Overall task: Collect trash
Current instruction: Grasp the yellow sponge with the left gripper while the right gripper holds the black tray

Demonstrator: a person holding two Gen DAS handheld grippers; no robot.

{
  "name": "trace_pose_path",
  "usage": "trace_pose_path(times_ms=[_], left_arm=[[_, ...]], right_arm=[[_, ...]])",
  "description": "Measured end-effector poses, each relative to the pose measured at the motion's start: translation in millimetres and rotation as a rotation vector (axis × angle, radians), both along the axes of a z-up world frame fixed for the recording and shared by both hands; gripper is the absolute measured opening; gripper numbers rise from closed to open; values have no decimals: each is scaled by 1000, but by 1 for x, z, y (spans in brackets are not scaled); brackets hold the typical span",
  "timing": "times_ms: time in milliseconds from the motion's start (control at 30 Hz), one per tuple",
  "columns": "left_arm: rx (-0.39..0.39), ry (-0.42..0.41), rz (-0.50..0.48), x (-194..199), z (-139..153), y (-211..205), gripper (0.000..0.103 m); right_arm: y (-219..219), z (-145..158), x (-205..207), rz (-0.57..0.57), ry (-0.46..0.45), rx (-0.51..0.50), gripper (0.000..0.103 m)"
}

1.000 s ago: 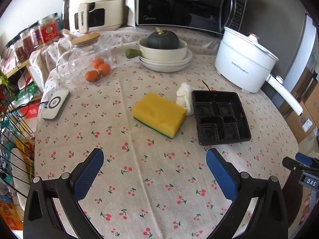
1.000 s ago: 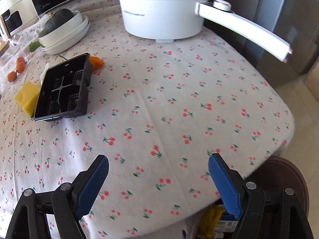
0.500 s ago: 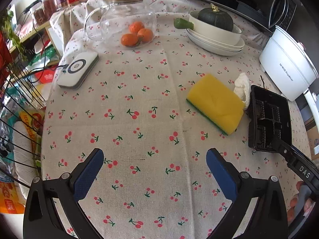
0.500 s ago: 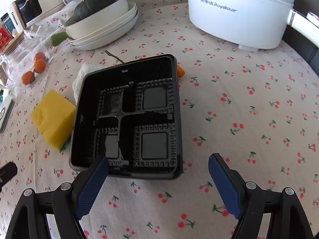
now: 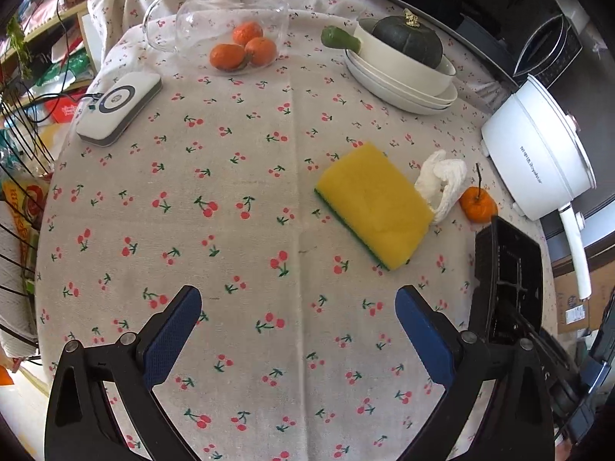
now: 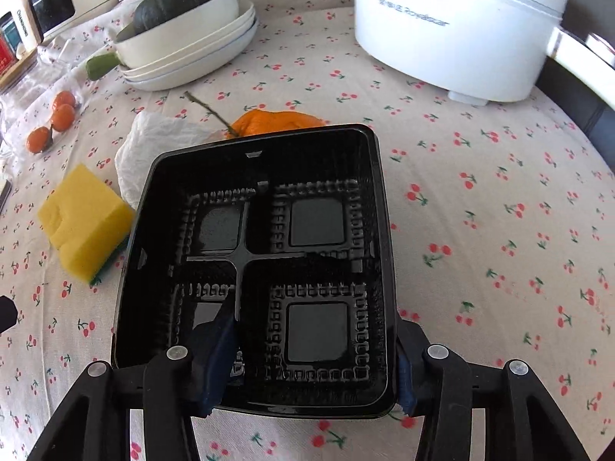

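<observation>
An empty black plastic tray point(image 6: 315, 223) with four square cells lies on the cherry-print tablecloth. My right gripper point(image 6: 313, 345) straddles the tray's near right part. One blue pad sits inside by the centre ridge and the other presses outside the right wall, with the jaws closing on it. Just beyond the tray lie a crumpled white tissue point(image 6: 153, 142) and a small orange with a stem point(image 6: 269, 123). A yellow sponge point(image 5: 373, 203) rests left of the tissue point(image 5: 442, 180). My left gripper point(image 5: 298, 296) hovers open over bare cloth, with the tray point(image 5: 507, 269) to its right.
A white electric pot point(image 5: 538, 153) with a long handle stands at the far right. Stacked white dishes holding a dark squash point(image 5: 403, 53) sit at the back. A glass jug with oranges point(image 5: 238, 19) and a white device point(image 5: 119, 107) are at the left. A wire rack point(image 5: 15, 192) borders the left edge.
My right gripper came forward over the tray and its jaws narrowed onto it. The tray now sits away from the tissue, uncovering the orange. My left gripper rolled and tipped further down.
</observation>
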State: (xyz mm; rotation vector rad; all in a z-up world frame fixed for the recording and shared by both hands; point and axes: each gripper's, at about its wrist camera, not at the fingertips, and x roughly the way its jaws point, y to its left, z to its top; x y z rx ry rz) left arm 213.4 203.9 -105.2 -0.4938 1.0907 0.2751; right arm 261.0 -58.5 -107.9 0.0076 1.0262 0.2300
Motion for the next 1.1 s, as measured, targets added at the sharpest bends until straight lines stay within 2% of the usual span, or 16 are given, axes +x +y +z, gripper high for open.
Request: trace_pose_path(times_ms=[67,200,333,433,533,600,667,833,933,1100], left_arm=[[-6,-23,19,13,4,-1,100],[-18,-30,44,49,6,-12,95],[35,-34,61,82,6,-30,91],[113,-9,70,100,1,-40,89],[150,19,106,108,-10,-37,88],[161,35,108,108,-18,-35,87],[139,46,89,105,-25,-35,84],[77,38,17,86,-29,-40,70],[37,54,-73,73,-26,-47,69],[43,68,-168,37,-20,-61,68]], right_arm=[[-18,8,-3,-22,-3,23,58],[-45,19,-7,-32,-28,-6,58],[-70,24,-9,-33,-33,-15,58],[-86,28,-11,-29,-44,-21,58],[-99,30,-14,-32,-44,-15,58],[-105,31,-16,-32,-44,-14,58],[-111,33,-18,-31,-46,-18,58],[-126,36,-28,-51,-44,-12,58],[-133,38,-39,-60,-37,0,58],[-146,44,-61,-86,-29,34,58]])
